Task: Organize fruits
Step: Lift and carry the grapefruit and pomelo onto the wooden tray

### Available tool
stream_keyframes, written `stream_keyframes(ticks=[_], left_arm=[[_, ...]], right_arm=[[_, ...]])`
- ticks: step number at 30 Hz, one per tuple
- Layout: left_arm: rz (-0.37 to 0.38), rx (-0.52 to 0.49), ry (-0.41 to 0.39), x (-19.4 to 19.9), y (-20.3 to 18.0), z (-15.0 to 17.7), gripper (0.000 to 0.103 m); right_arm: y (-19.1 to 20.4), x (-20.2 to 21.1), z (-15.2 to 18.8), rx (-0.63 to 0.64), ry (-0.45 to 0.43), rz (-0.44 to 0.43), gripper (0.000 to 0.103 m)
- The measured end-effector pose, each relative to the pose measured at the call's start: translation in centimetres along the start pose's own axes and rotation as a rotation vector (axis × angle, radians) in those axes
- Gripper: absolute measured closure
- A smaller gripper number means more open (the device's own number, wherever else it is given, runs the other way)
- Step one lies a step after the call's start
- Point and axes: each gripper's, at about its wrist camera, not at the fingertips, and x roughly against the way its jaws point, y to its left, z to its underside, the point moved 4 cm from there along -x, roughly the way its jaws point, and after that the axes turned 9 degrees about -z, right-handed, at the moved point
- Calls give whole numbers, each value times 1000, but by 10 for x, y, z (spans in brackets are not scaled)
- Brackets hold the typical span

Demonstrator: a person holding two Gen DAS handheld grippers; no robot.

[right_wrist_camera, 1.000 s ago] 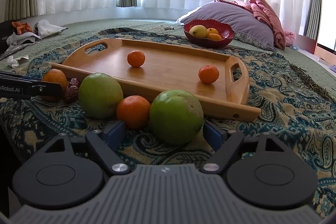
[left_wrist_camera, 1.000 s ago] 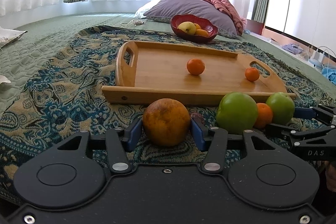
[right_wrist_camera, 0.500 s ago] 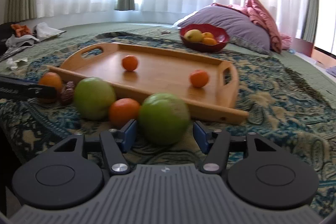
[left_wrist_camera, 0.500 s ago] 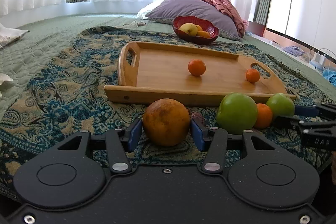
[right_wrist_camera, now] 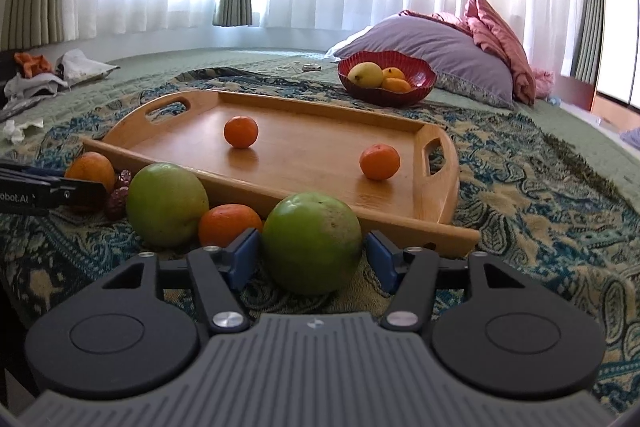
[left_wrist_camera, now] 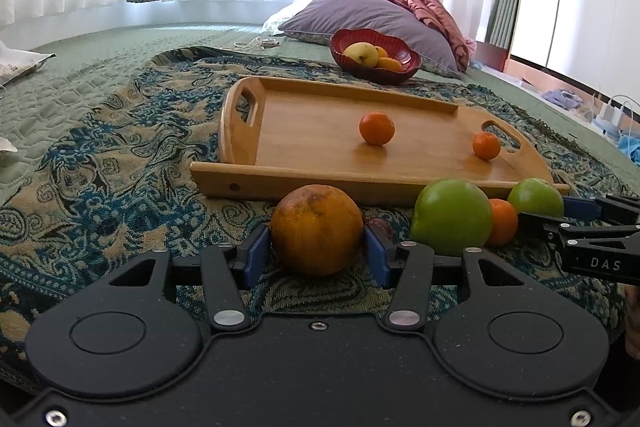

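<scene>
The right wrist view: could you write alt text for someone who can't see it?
A handheld black tool has its blue fingers on either side of a large green fruit lying on a patterned blanket. Behind it a wooden tray holds two small oranges, with a red fruit bowl beyond.

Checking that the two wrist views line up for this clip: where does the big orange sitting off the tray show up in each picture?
Left wrist: the big orange sits bottom centre, between the left gripper fingers, against both pads.
Right wrist: far left, partly behind the left gripper's arm, beside dark red fruits.
Shared landmark: the wooden tray, just behind the orange in both.
</scene>
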Motion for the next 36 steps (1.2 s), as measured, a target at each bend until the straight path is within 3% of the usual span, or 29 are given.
stream_keyframes(ticks=[5, 7, 9, 26, 36], left_arm=[[1, 21, -2, 1, 2, -1, 55], [-8, 19, -7, 3, 1, -1, 55], [-16, 16, -11, 5, 1, -2, 55], [-45, 3, -56, 10, -1, -47, 56], [-37, -17, -57, -15, -10, -85, 56]], right_arm=[[-9, -2, 1, -69, 5, -27, 31], [-10, -1, 1, -93, -3, -38, 42], [-8, 0, 1, -89, -10, -26, 43], [-13, 14, -36, -137, -109, 37, 44], [-22, -10, -60, -199, -93, 35, 44]])
